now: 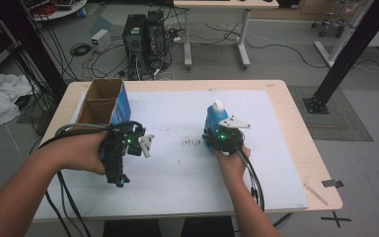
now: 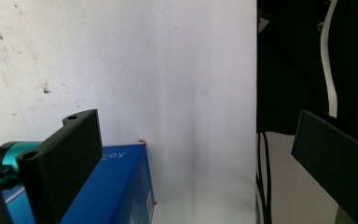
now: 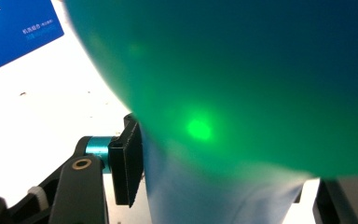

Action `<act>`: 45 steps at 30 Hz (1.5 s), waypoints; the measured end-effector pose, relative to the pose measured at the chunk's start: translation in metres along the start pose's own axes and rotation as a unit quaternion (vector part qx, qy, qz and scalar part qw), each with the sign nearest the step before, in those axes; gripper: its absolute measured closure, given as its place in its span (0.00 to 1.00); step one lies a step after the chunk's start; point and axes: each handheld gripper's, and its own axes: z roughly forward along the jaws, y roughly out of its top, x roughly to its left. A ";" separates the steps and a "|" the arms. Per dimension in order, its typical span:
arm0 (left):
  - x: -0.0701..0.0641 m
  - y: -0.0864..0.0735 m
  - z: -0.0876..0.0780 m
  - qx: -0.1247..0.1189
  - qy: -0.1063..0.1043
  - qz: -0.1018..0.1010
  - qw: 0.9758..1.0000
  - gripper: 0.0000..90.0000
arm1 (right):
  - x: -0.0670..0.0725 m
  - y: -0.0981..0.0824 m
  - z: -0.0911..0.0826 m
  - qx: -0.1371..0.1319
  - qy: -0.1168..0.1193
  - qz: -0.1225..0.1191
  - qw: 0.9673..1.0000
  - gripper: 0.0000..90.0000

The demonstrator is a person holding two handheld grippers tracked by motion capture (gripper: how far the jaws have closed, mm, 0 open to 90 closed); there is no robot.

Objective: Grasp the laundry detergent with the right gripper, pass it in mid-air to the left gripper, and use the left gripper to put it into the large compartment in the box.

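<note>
Right gripper view: my right gripper (image 3: 223, 186) has its jaws around the blue bottle (image 3: 242, 93), left pad touching its side; can't tell abt the other pad. High view: bottle stands upright on the white mat (image 1: 177, 173), right of centre. My left gripper (image 2: 191, 163) is spread wide w/ nothing between the jaws, just beside the blue box (image 2: 112, 186) at the mat's left edge.

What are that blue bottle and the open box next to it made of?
The bottle looks like glossy, slightly see-through plastic with a white cap: in the right gripper view light glows through its wall. The box seems cardboard: raw brown inside its open top, a smooth blue printed skin outside.
</note>
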 end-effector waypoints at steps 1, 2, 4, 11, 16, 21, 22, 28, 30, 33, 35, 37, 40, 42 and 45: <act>0.000 0.000 0.000 0.000 0.000 0.000 1.000 0.02 | 0.000 0.000 0.000 0.000 0.000 0.000 1.000 0.42; 0.000 0.000 0.000 0.000 0.000 0.001 1.000 0.02 | 0.000 0.000 0.000 0.000 0.001 0.000 1.000 0.42; 0.000 0.001 0.000 0.000 -0.001 0.002 1.000 0.02 | 0.000 0.000 0.001 -0.002 -0.002 0.000 1.000 0.44; 0.001 0.001 0.001 -0.001 -0.001 0.001 1.000 0.02 | 0.000 -0.001 0.001 -0.003 -0.004 -0.001 1.000 0.46; 0.000 -0.001 0.003 -0.001 -0.003 0.000 1.000 0.02 | 0.001 -0.002 0.002 -0.006 -0.012 -0.001 1.000 0.47; 0.000 -0.002 0.004 0.000 -0.003 -0.002 1.000 0.02 | 0.001 -0.003 0.001 -0.011 -0.013 -0.001 1.000 0.49; 0.000 -0.002 0.003 0.000 -0.002 -0.002 1.000 0.02 | 0.001 -0.003 0.001 -0.013 -0.012 -0.001 1.000 0.49; -0.001 -0.002 0.002 0.001 -0.002 -0.002 1.000 0.02 | 0.001 -0.004 0.001 -0.017 -0.011 0.000 1.000 0.50; -0.001 -0.001 0.001 0.000 -0.002 -0.001 1.000 0.02 | 0.001 -0.004 0.000 -0.016 -0.011 0.002 1.000 0.51; -0.001 -0.001 0.000 0.003 0.000 0.000 1.000 0.02 | 0.001 -0.004 0.000 -0.016 -0.010 0.001 1.000 0.51; 0.000 0.000 -0.001 0.004 0.002 -0.001 1.000 0.02 | 0.000 -0.003 -0.001 -0.015 -0.010 -0.004 1.000 0.51; 0.000 0.000 -0.002 0.003 0.002 -0.001 1.000 0.02 | 0.000 -0.003 -0.003 -0.015 -0.006 -0.005 1.000 0.51; 0.002 0.001 -0.002 0.004 0.002 -0.001 1.000 0.02 | -0.001 0.000 -0.011 -0.025 0.011 -0.017 0.999 0.51; 0.003 0.002 -0.002 0.004 0.002 -0.002 1.000 0.02 | -0.002 0.001 -0.016 -0.031 0.026 -0.014 0.999 0.51; 0.005 0.005 -0.002 0.004 0.002 0.000 1.000 0.02 | -0.002 0.003 -0.021 -0.033 0.042 -0.019 0.998 0.51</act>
